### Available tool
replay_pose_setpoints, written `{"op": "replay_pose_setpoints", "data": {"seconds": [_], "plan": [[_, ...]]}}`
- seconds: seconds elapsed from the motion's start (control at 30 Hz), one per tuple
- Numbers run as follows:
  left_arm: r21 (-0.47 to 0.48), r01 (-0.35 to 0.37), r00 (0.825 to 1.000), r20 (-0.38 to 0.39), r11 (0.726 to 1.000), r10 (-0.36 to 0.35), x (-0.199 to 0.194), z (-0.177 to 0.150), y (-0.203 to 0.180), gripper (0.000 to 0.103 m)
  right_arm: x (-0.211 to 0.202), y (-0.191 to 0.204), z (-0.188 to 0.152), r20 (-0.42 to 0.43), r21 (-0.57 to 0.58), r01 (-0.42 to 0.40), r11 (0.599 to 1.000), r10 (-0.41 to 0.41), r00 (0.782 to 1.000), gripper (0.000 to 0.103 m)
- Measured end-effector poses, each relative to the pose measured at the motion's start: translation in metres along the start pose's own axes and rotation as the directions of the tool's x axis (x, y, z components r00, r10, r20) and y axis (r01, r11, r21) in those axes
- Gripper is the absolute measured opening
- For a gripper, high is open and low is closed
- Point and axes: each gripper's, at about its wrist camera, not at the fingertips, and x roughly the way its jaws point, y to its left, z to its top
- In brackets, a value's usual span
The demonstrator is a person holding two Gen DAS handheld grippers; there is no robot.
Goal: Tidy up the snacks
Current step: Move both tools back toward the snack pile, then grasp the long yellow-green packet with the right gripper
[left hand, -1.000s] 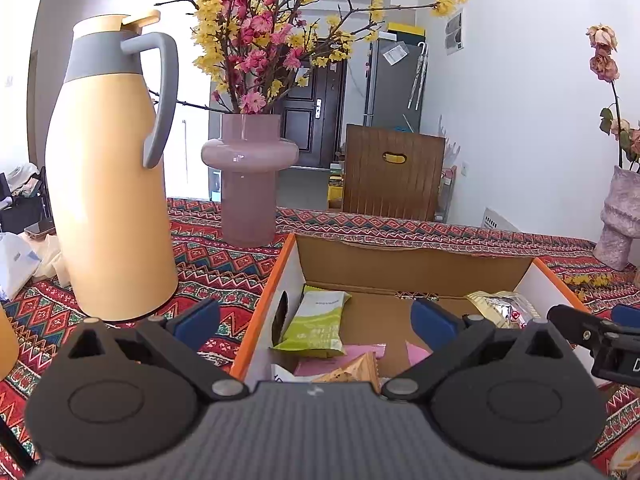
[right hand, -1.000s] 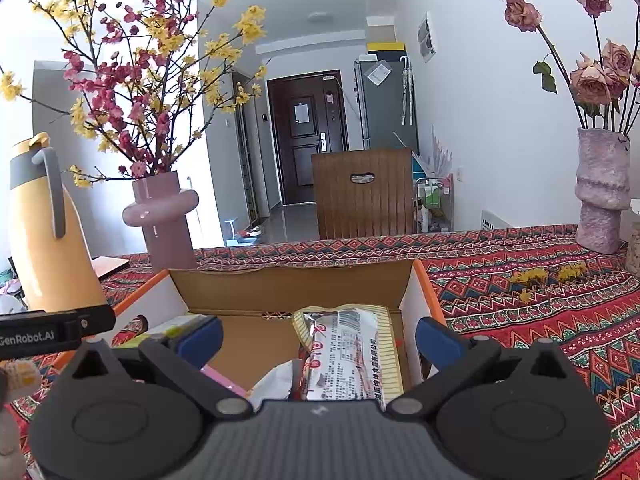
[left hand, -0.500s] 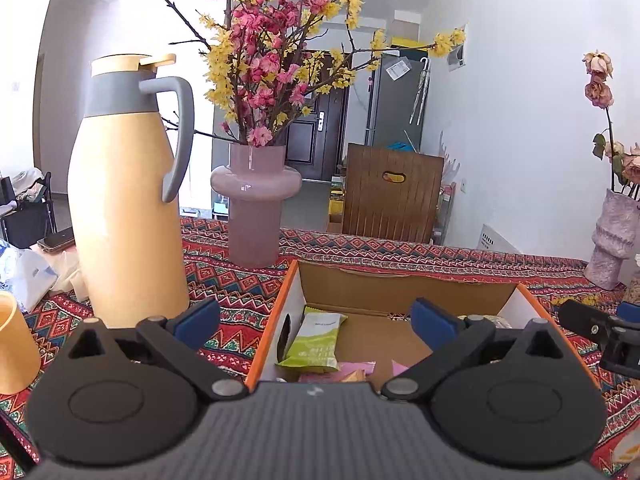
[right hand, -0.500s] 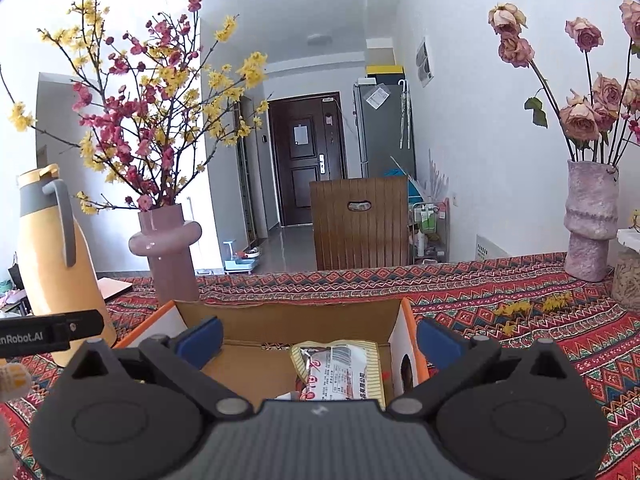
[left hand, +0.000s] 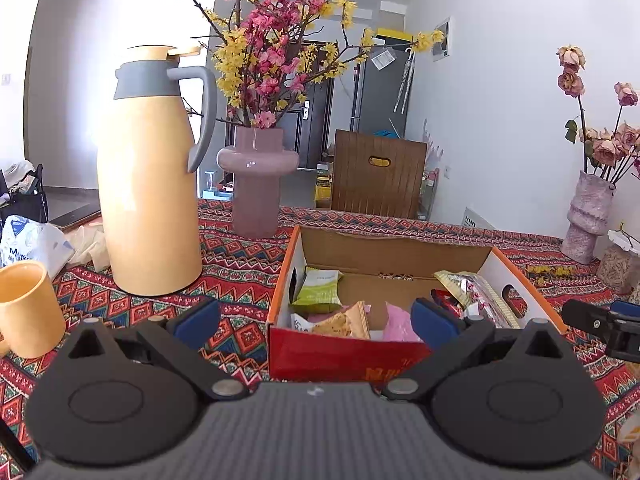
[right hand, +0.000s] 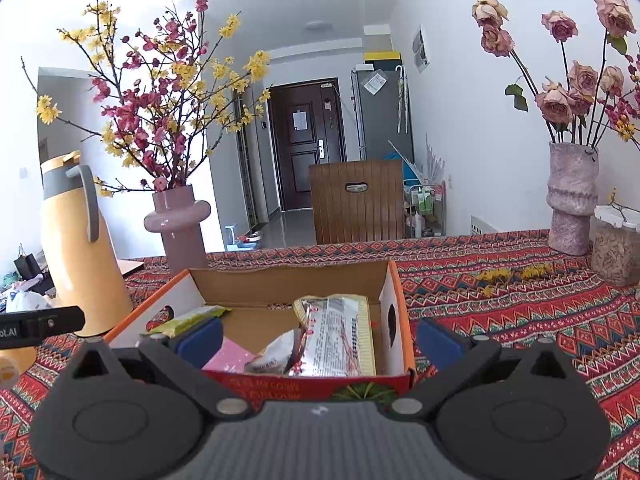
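On the patterned tablecloth stands an open cardboard box with orange edges and a red front wall, and both grippers sit just in front of that wall, pointing toward it. From the left wrist view, the left gripper has its jaws spread wide and holds nothing; its blue fingertips frame the box's near-left corner, one outside the box over the cloth and the other overlapping the box's interior in this view. Whether either pad touches the cardboard cannot be told. Inside the box lie a green packet against the left wall, a tan cracker packet and a pink packet near the front, and a long silver and yellow snack bag on the right side.

From the right wrist view, the right gripper is likewise wide apart and empty, its fingertips straddling the box's right half, with the silver and yellow snack bag directly ahead between them. A small crumpled silver wrapper lies beside that bag.

Left of the box stand a yellow thermos jug and a pink vase of blossom branches; a yellow mug sits nearer, at the left edge.
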Motion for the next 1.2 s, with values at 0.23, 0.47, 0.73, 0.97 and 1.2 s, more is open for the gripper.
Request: {"op": "replay_pose_setpoints", "data": {"seconds": [0.23, 0.47, 0.73, 0.97, 1.2], "plan": [[-0.003, -0.02, 0.998, -0.055, 1.0, 0.019, -0.017, -0.028, 0.012, 0.103, -0.025, -0.003, -0.024, -0.05, -0.007, 0.007, 1.0, -0.008, 0.999, 0.103], [0.001, -0.021, 0.993, -0.113, 1.0, 0.021, -0.029, -0.052, 0.02, 0.103, -0.04, -0.006, -0.053, -0.128, -0.012, 0.002, 1.0, -0.003, 0.992, 0.103], [0.004, -0.004, 0.988, -0.155, 1.0, 0.004, -0.036, -0.067, 0.015, 0.103, -0.039, 0.008, -0.078, -0.215, -0.039, -0.052, 0.998, 0.042, 0.976, 0.098], [0.008, 0.007, 0.987, -0.162, 1.0, -0.006, -0.039, -0.068, 0.012, 0.103, -0.025, 0.022, -0.092, -0.285, -0.046, -0.108, 0.993, 0.091, 0.954, 0.068], [0.0, 0.018, 0.983, -0.183, 1.0, -0.017, -0.035, -0.071, 0.011, 0.103, -0.02, 0.035, -0.098, -0.321, -0.088, -0.128, 0.988, 0.093, 0.942, 0.05]]}}
